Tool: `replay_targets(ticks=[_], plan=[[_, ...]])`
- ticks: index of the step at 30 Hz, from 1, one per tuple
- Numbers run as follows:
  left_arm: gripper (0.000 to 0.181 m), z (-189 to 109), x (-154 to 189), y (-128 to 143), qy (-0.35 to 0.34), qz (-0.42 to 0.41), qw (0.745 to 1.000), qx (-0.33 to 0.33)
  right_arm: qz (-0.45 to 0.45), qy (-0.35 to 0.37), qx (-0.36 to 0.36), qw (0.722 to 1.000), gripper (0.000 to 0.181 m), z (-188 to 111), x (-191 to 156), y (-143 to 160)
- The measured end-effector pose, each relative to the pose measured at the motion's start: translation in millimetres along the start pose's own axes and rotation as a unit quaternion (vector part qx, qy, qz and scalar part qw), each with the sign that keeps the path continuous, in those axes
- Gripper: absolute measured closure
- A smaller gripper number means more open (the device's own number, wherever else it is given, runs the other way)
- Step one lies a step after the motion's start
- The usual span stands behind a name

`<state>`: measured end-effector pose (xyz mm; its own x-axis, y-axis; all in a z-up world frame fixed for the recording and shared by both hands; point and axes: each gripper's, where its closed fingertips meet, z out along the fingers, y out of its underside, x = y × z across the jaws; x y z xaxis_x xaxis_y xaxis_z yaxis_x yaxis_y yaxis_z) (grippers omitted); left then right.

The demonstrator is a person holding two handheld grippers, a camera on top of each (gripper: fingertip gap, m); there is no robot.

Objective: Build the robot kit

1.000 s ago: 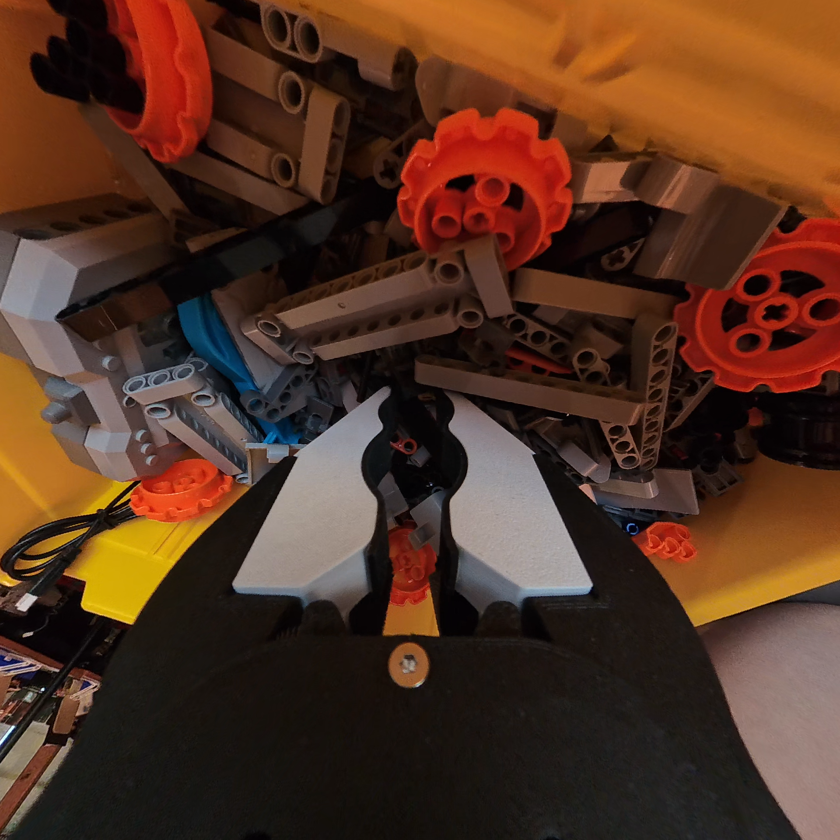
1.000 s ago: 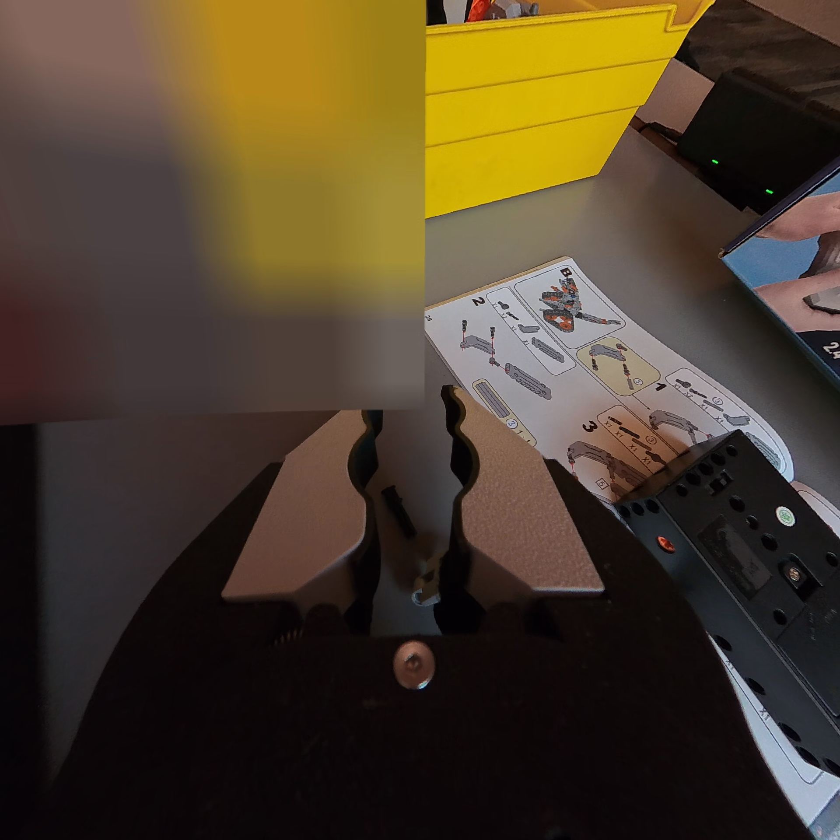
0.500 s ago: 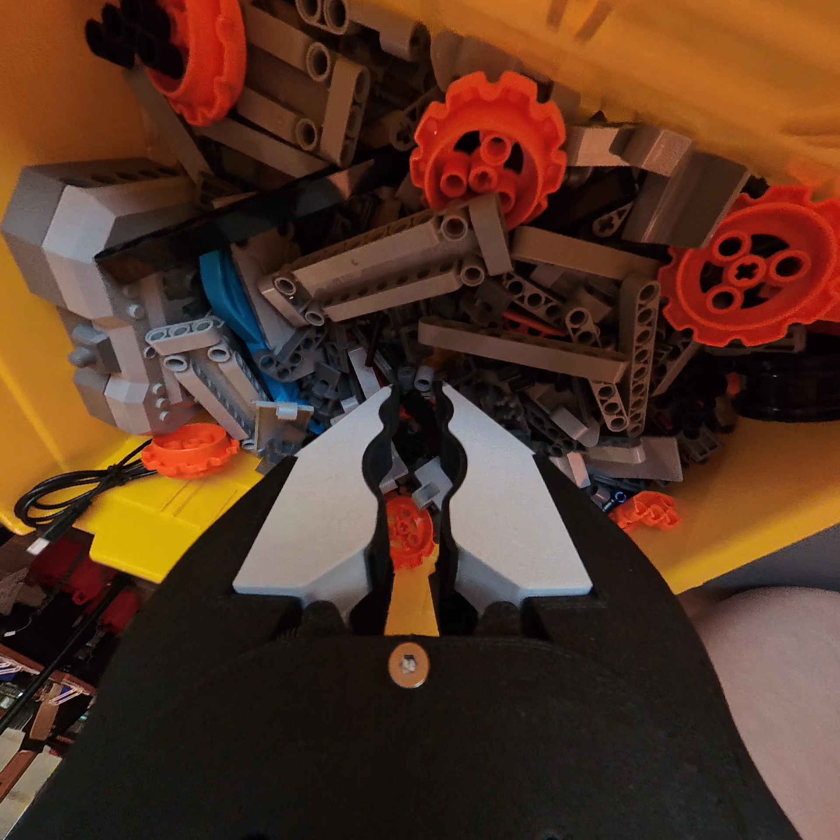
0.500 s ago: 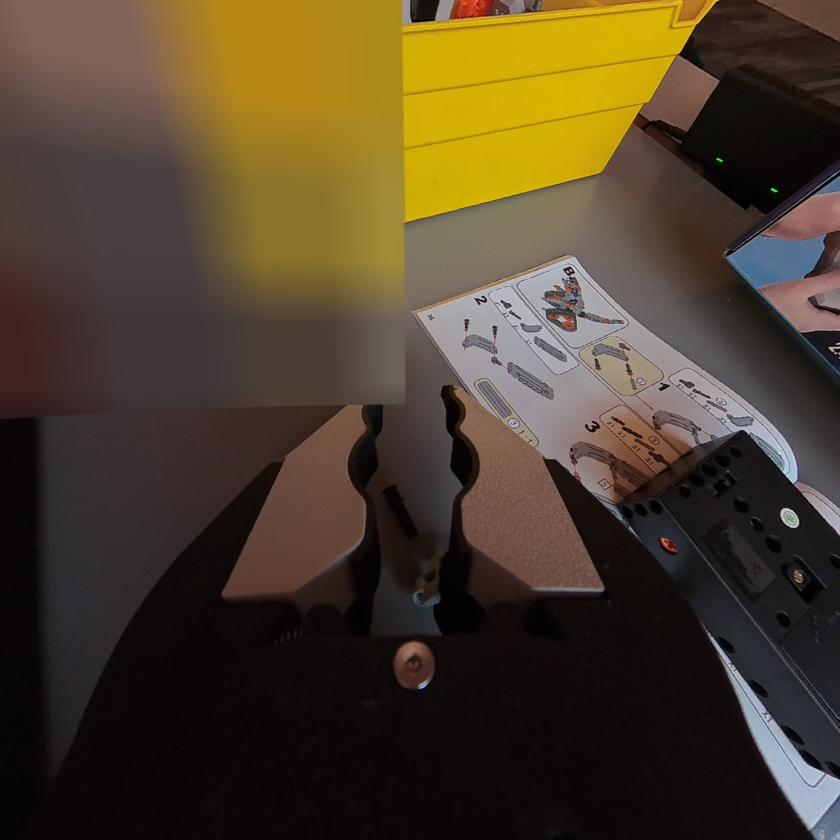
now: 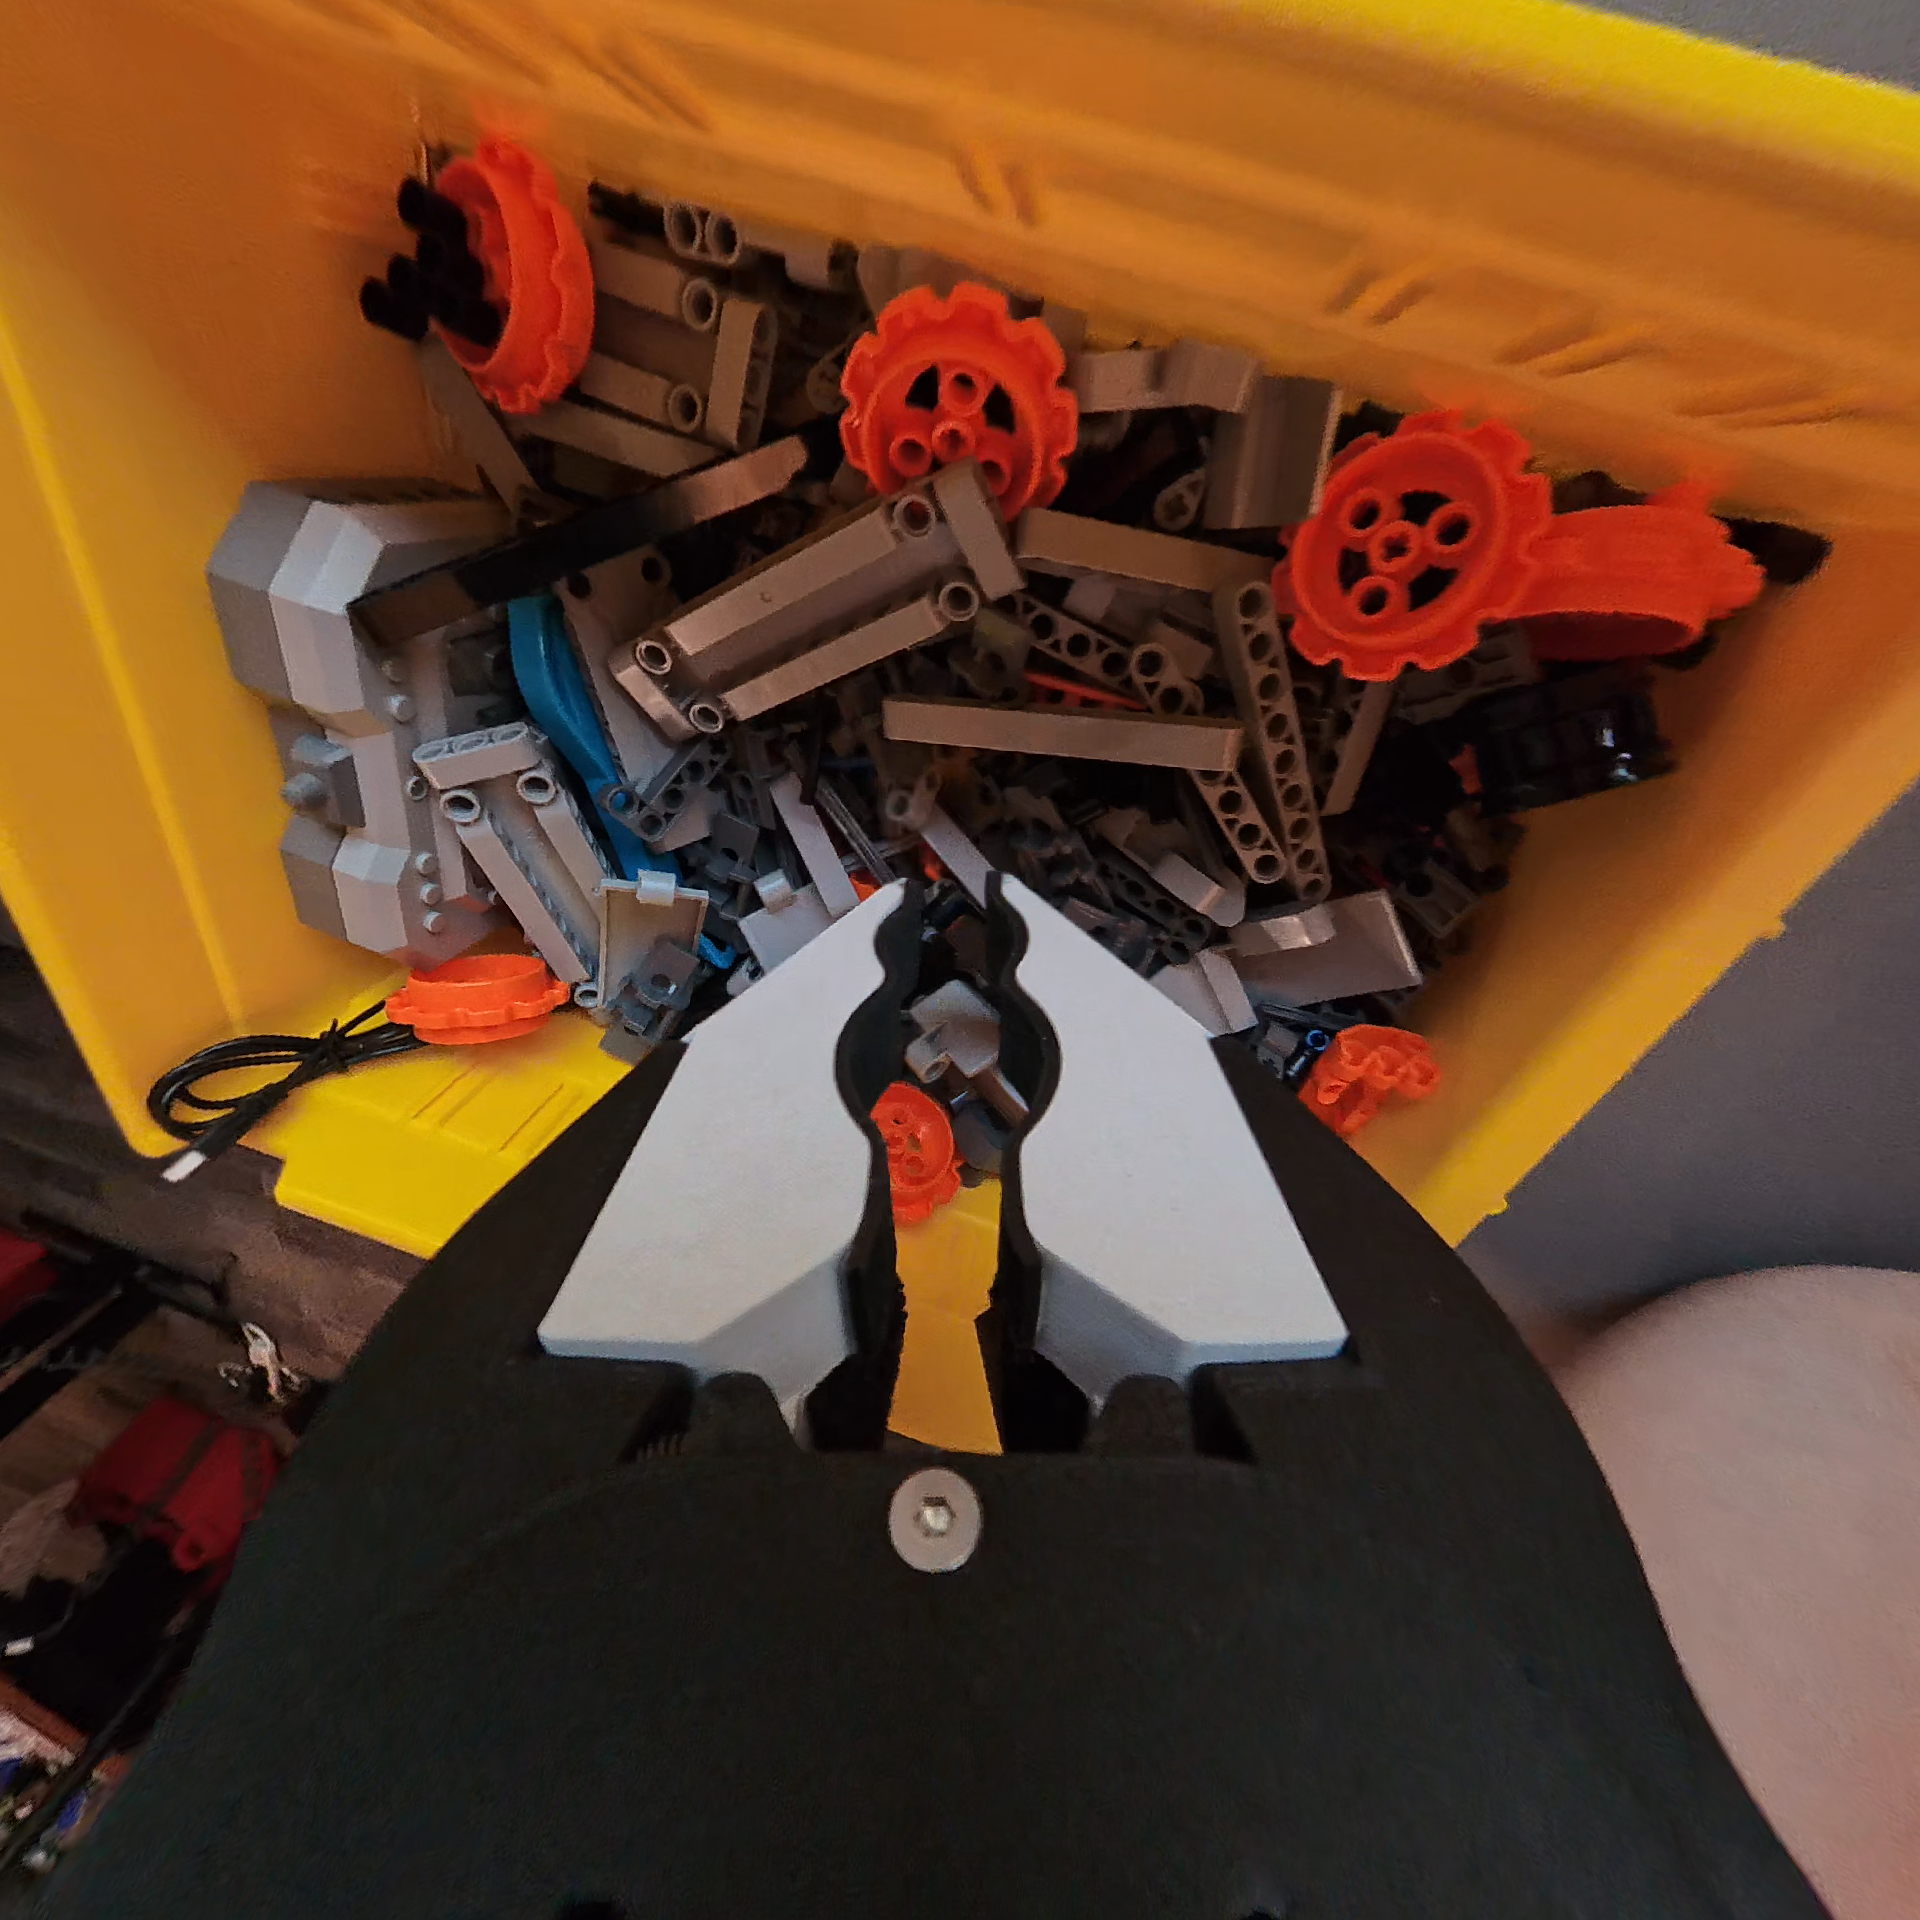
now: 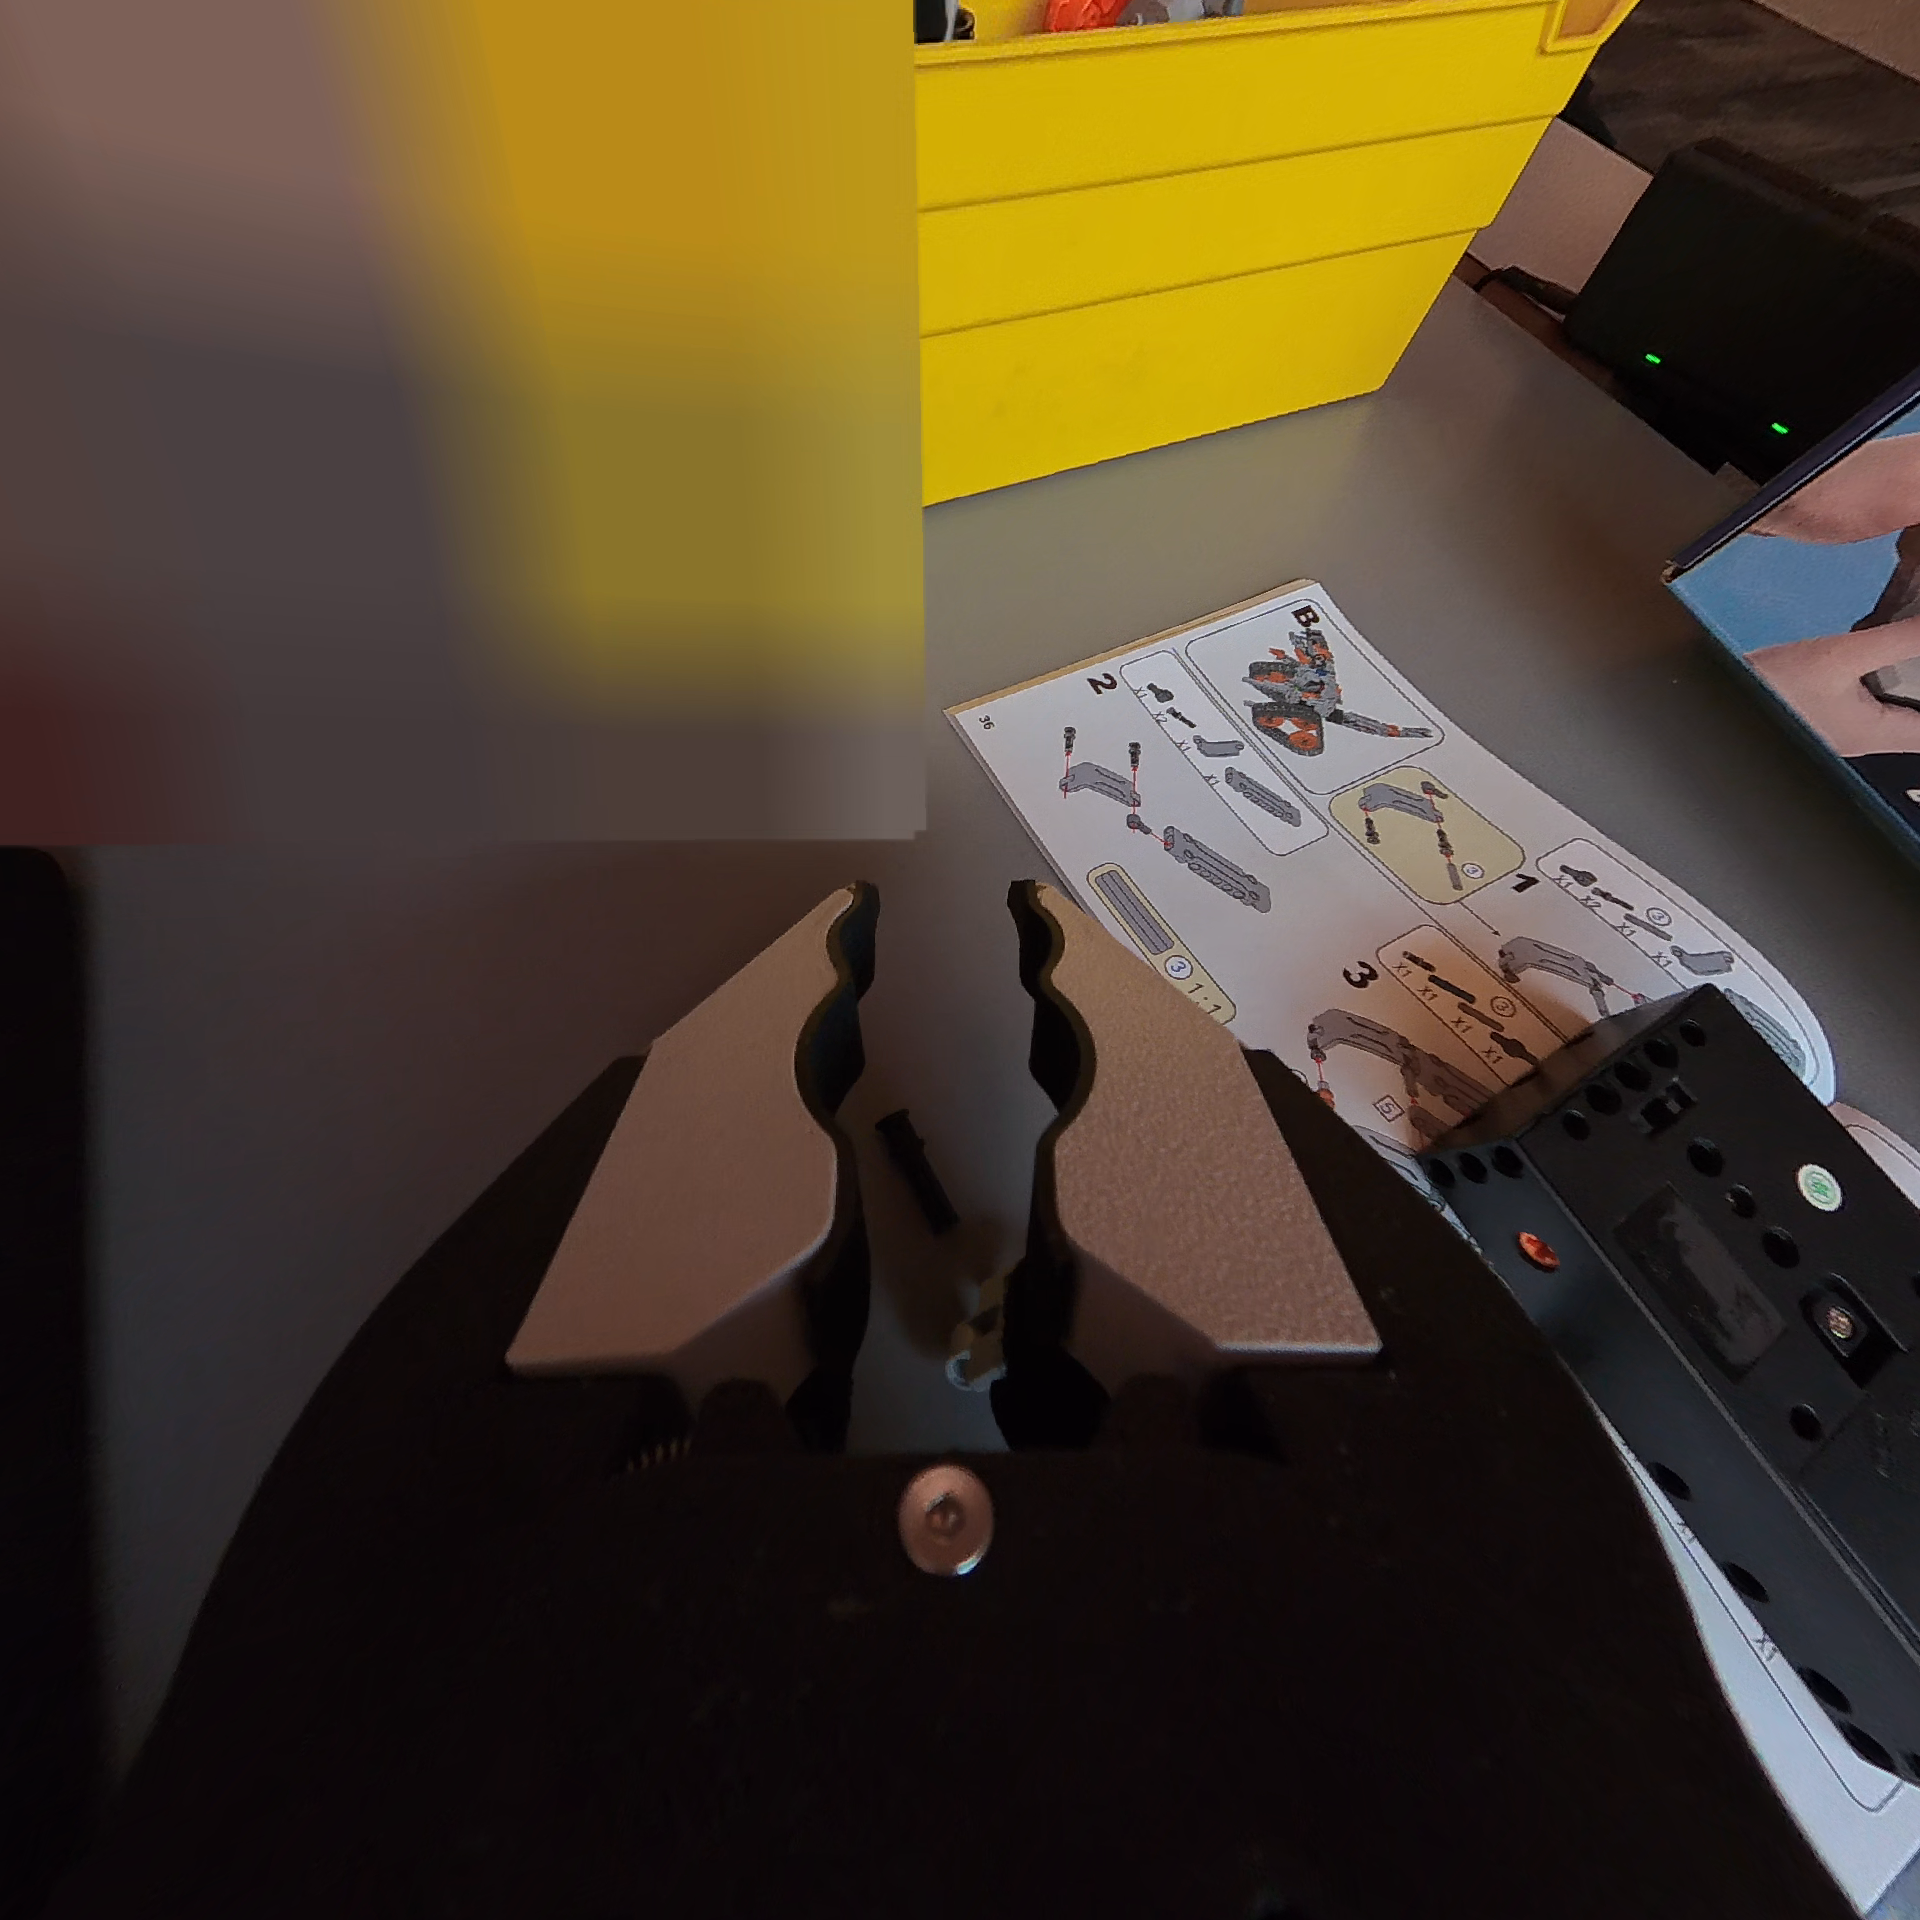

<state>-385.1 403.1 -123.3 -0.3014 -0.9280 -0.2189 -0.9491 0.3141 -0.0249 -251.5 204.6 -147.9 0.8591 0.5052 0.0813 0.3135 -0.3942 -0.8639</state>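
Note:
My left gripper (image 5: 953, 896) hangs over a yellow bin (image 5: 1143, 156) full of grey, black and orange building pieces. Its jaws stand a narrow gap apart and hold nothing. Through the gap I see a small grey connector (image 5: 956, 1039) and a small orange gear (image 5: 912, 1148) lying in the bin. Large orange toothed wheels (image 5: 956, 405) (image 5: 1403, 540) lie farther in. My right gripper (image 6: 943, 899) is open and empty just above a grey table (image 6: 312, 1039). A small black pin (image 6: 914, 1169) and a pale grey piece (image 6: 982, 1335) lie on the table between its fingers.
A printed instruction sheet (image 6: 1351, 831) lies right of the right gripper, with a black holed box (image 6: 1714, 1247) on it. The yellow bin (image 6: 1195, 260) stands behind. A blue box (image 6: 1829, 623) and a black device with green lights (image 6: 1745, 343) are far right. A black cable (image 5: 249, 1081) hangs at the bin's left corner. The grippers' ends are close to 25 cm from one another. The right gripper is farther from the small orange gear (image 5: 912, 1148), some 30 cm, than the left, some 8 cm.
My left gripper has drawn back from the pile, so more of the bin shows; its gap is unchanged. The right gripper has barely moved.

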Motion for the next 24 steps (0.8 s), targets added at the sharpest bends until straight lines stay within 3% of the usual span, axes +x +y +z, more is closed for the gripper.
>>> replay_targets(ticks=[5,15,24], plan=[[0.172,-6.4,-0.8,3.5,-0.008,-0.001,1.000,0.008,0.000,0.000,0.000,1.000,0.155,0.0,-0.1,0.0],[0.162,13.4,-19.6,17.6,-0.013,-0.045,0.998,-0.033,0.001,-0.002,-0.002,1.000,0.155,0.6,-0.2,1.1],[0.165,39.7,-4.7,-2.4,0.019,0.005,0.998,-0.053,0.000,-0.003,-0.003,1.000,0.155,0.8,-0.8,1.5]])
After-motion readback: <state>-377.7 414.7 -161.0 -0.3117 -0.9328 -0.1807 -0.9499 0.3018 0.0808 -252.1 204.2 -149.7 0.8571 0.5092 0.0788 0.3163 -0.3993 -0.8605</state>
